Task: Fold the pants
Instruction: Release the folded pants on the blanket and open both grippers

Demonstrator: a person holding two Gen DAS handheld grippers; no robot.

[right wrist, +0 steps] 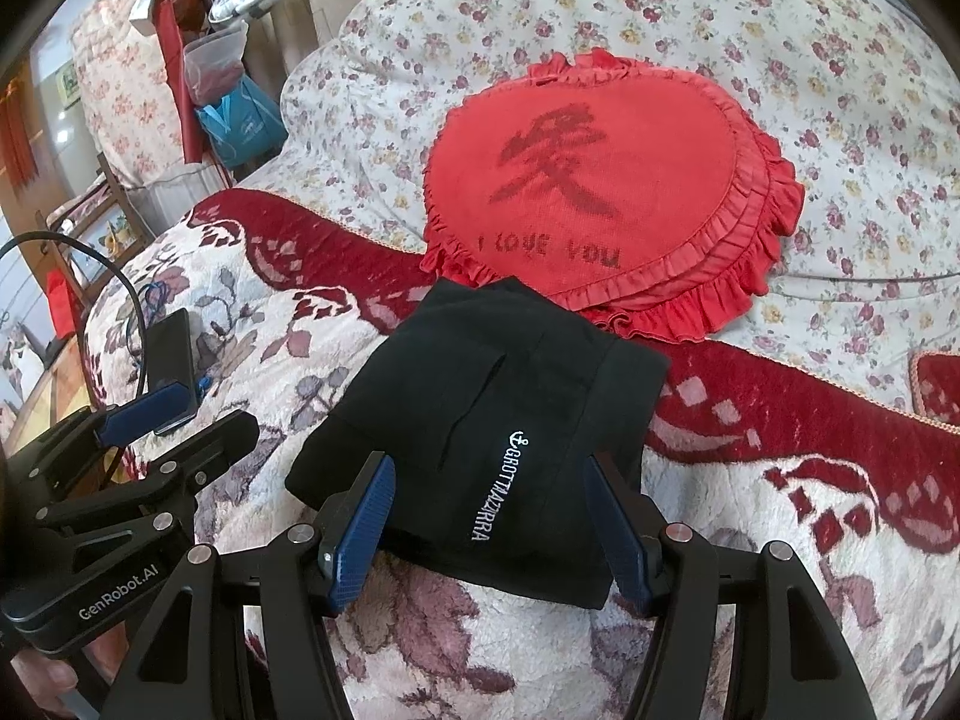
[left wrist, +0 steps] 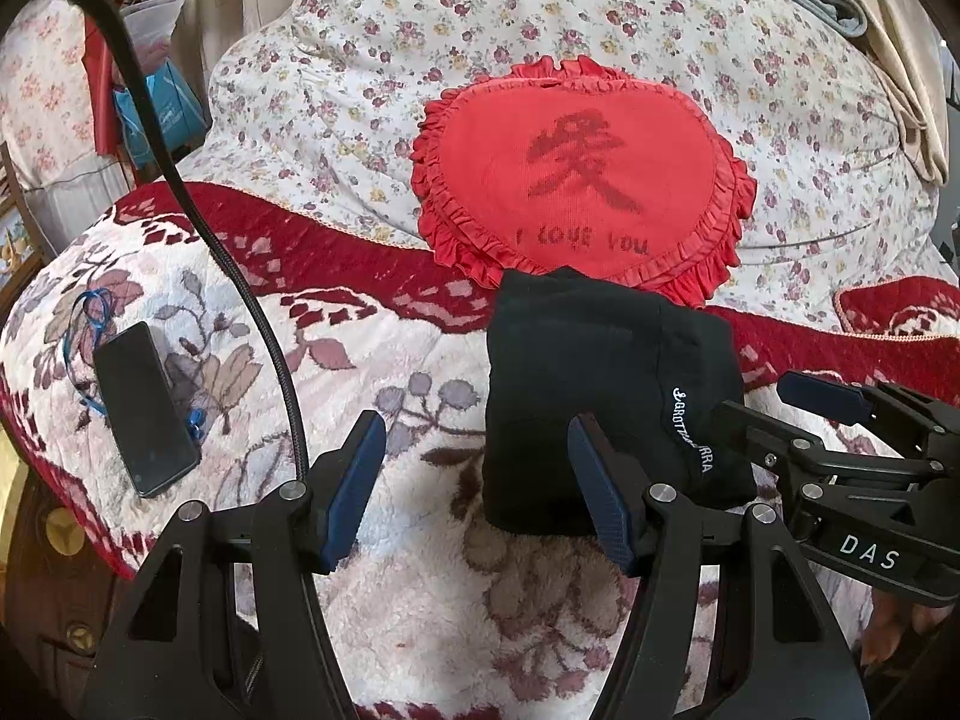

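Note:
The black pants lie folded into a compact bundle with white lettering on the plush floral blanket; they also show in the right wrist view. My left gripper is open and empty, hovering just left of the bundle's near edge. My right gripper is open and empty above the bundle's near edge, its fingers apart on either side of the lettering. The right gripper also shows at the right of the left wrist view, and the left gripper at the left of the right wrist view.
A red heart-shaped cushion lies just behind the pants. A black phone with a blue cord lies at the left of the blanket. A black cable arcs overhead. Bags and clutter stand at the far left.

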